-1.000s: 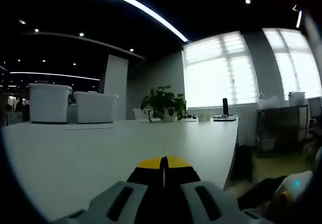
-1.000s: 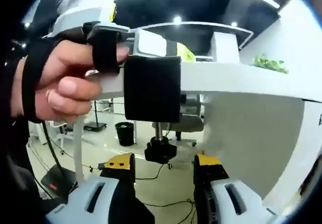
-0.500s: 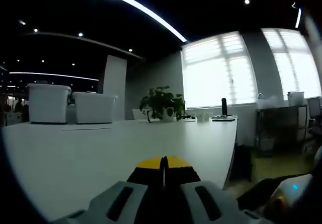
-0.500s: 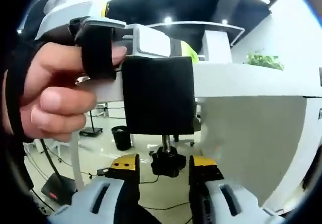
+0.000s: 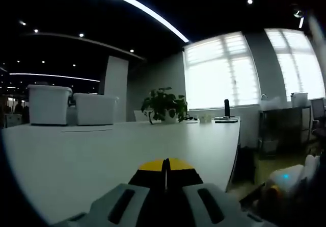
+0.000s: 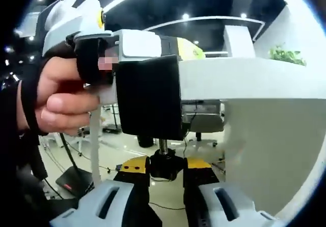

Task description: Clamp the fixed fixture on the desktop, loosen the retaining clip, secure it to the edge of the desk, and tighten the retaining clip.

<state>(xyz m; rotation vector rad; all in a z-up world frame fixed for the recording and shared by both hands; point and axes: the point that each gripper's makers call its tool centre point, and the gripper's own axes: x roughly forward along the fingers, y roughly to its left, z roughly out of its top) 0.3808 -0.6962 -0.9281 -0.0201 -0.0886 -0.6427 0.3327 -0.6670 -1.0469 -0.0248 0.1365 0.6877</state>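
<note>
Bright windows (image 5: 224, 76) (two panels) behind a potted plant (image 5: 164, 104).

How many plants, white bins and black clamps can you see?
Potted plant: 1
White bins: 2
Black clamp on the desk edge: 1
Total: 4

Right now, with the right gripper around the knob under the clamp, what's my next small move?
Probably turn the knob with the right gripper to tighten. The black clamp already straddles the desk edge, the left gripper steadies it from above, and some screw thread shows between clamp and knob.
</note>
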